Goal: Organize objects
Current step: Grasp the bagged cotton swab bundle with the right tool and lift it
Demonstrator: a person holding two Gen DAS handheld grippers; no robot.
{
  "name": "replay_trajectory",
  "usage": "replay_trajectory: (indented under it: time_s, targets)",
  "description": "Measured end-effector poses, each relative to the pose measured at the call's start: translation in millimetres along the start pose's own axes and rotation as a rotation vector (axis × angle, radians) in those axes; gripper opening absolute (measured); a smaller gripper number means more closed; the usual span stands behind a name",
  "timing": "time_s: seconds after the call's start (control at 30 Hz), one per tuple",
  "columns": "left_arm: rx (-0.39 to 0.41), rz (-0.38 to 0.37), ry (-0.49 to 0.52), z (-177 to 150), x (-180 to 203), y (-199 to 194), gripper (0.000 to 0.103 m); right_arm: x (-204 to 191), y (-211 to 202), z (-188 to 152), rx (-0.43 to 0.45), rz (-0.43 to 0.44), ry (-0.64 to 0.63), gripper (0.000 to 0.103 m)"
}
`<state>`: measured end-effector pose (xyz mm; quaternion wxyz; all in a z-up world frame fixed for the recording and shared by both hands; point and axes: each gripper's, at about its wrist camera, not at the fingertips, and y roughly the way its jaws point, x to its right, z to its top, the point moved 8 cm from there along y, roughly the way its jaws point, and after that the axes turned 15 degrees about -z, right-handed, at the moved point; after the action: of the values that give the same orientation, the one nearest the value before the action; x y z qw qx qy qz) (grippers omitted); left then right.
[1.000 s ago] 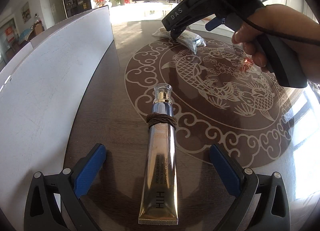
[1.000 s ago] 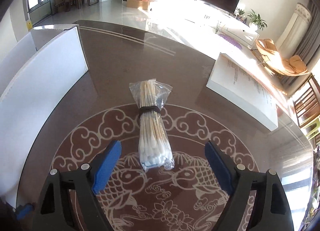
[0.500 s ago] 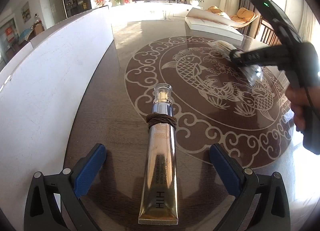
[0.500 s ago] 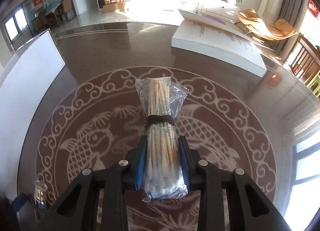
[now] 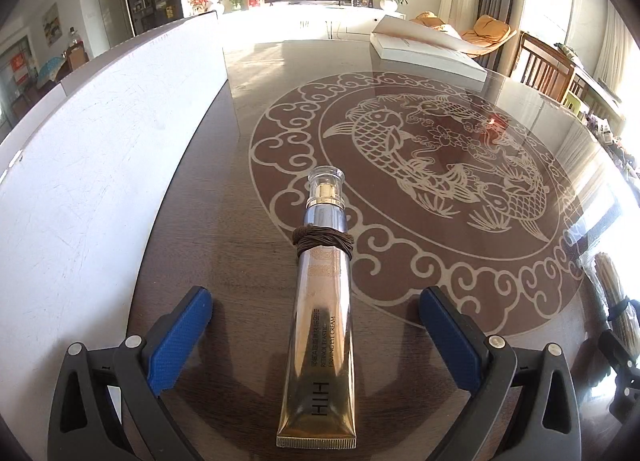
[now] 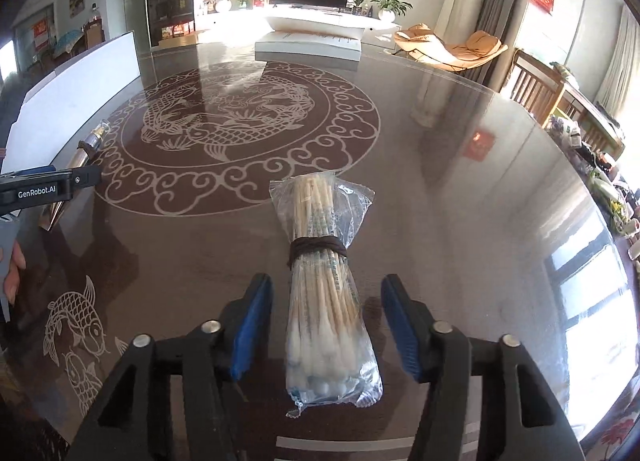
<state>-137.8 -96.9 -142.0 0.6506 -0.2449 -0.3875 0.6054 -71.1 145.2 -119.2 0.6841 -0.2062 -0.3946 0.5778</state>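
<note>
The left gripper (image 5: 314, 335) hovers with its jaws wide apart, its blue-padded fingers (image 5: 178, 337) standing clear on either side of a gold metallic eye-cream tube with a clear cap (image 5: 322, 325). The tube lies flat on the glossy dark brown surface with a pale carp-and-cloud pattern (image 5: 420, 165), its crimped end nearest the camera and its cap pointing to the far side, and a brown cord is wound around its neck. A tall white board (image 5: 104, 149) stands along the left of the tube, and a flat white box (image 5: 428, 51) rests at the far edge of the surface.

The right gripper (image 6: 326, 327) has just been opening; its jaws now stand apart, and the clear plastic bag of wooden cotton swabs tied with a brown band (image 6: 326, 293) lies between them on the surface, neither blue pad (image 6: 252, 325) pressing on it. The bag lies near the right edge of the patterned ring, cotton tips toward the camera. In the right wrist view the left gripper's black body appears at the far left, with part of a person's hand (image 6: 12, 269) below it. In the left wrist view the swab bag shows at the right edge
</note>
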Motion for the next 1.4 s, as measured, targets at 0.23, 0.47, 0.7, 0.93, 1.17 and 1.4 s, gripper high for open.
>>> replay_trajectory:
  time_s: [0.23,0.47,0.7,0.93,1.17,1.4]
  targets:
    - [0.000,0.000,0.000,0.1,-0.1,0.3,0.103,-9.2,27.0,23.1,-0.064,0.063,0.058,0.097]
    - [0.000,-0.001,0.000,0.2,0.4,0.4,0.103,-10.2,30.5,21.6,-0.059,0.058,0.062,0.103]
    - [0.000,-0.001,-0.001,0.8,0.1,1.0,0.103,-10.5,30.7,21.8,-0.059,0.058,0.063,0.103]
    - [0.000,-0.001,-0.001,0.7,0.1,1.0,0.103,-10.7,30.8,21.6,-0.059,0.058,0.062,0.103]
    - [0.000,-0.001,-0.001,0.8,0.0,1.2,0.103,-10.6,31.0,21.6,-0.059,0.058,0.063,0.103]
    - [0.000,-0.001,-0.001,1.0,0.0,1.5,0.103,-10.4,31.1,21.6,-0.059,0.058,0.063,0.103]
